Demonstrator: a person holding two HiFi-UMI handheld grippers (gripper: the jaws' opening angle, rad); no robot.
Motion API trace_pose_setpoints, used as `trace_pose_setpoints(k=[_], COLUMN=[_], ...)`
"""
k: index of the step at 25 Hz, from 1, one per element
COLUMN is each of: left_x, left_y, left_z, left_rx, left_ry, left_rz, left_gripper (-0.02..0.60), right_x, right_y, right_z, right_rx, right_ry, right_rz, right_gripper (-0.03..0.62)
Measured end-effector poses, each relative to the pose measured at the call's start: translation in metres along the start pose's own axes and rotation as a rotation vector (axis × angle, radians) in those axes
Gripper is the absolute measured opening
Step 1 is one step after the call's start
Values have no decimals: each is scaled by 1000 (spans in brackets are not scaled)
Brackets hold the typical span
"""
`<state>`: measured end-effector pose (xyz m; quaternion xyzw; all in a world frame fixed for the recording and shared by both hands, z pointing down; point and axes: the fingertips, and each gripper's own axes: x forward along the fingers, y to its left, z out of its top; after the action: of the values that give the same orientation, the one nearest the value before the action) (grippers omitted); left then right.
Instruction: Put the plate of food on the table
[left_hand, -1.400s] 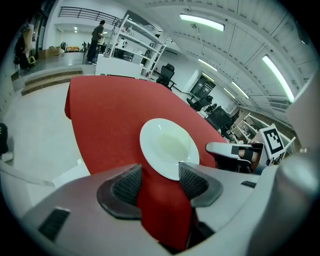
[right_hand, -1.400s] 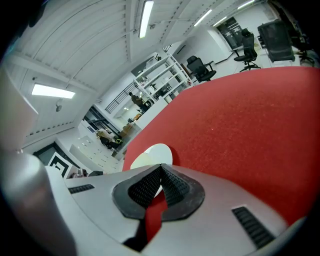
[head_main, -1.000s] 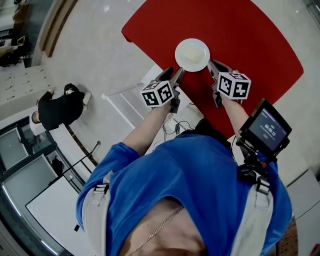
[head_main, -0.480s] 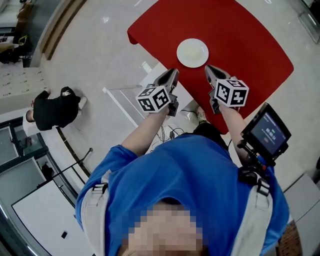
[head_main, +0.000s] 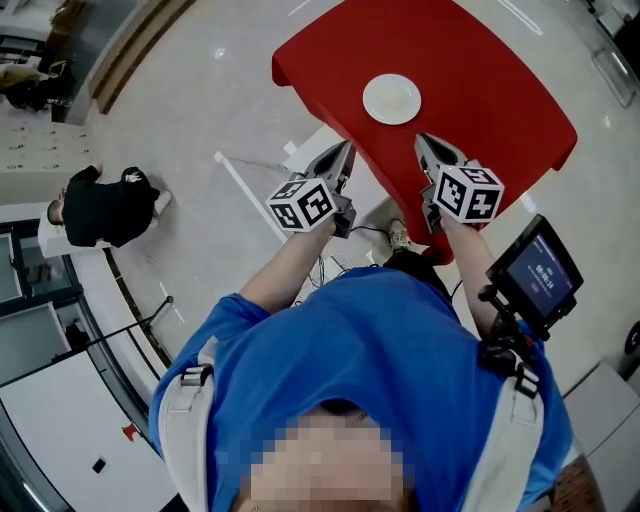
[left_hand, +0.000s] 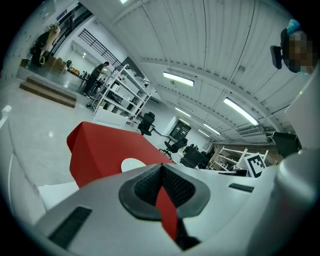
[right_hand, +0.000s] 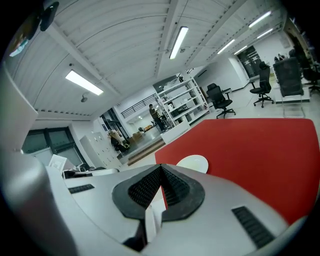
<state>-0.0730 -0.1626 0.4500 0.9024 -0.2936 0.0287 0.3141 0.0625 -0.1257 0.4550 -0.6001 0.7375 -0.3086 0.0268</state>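
Head view, contents listed in order of relevance.

Item 1, plate (head_main: 368, 100): round, white and shallow, with a smooth raised rim and a pale portion of food (head_main: 392, 100) at its centre (too small to identify). Location: flat on the table (head_main: 490, 70), a little in from the near edge and well apart from the far corners. On this showing the placing looks done. Handling, as a judgement: stiff, probably ceramic or melamine, so light to moderate in weight. It looks glossy enough to slip between pads, and breakable if dropped. Best hold: the rim at two opposite points, one gripper to each side, kept level so the food does not slide.

Item 2, table: straight-edged top under a plain matt red covering, seemingly cloth, which falls over the edge in the left gripper view.

Item 3, left gripper (head_main: 343, 152): grey moulded shell with black ribbed pads (left_hand: 147, 186). Its jaws have just been closing and now meet, with nothing between them. Position: just outside the near table edge, clear of the plate.

Item 4, right gripper (head_main: 424, 145): same make. Its own view shows the ribbed pads together at the tips, holding nothing. Position: at the near edge, clear of the plate.

Item 5, floor (head_main: 230, 90): pale polished stone or tile, faintly reflective.
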Motion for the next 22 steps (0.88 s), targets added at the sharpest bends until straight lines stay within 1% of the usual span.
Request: trace_pose_setpoints(k=[6,12,19,22], left_x=[-12,-24,-31,-34], left_y=[-1,4,11,11], left_z=[16,27,40,38], left_rx=[-6,-2,-14,-19], left_ry=[-51,-87,-104,-110], left_rz=[-16,-10,-2,1], left_gripper=[8,7,6,6], right_x=[-1,-4,-1,-2], right_y=[10,18,31,33], right_z=[11,18,28,26], right_rx=[-19,-48,-71,-81], right_ry=[-33,-66,-70,-68], right_rz=[25,37,42,44], right_gripper=[2,2,2,2])
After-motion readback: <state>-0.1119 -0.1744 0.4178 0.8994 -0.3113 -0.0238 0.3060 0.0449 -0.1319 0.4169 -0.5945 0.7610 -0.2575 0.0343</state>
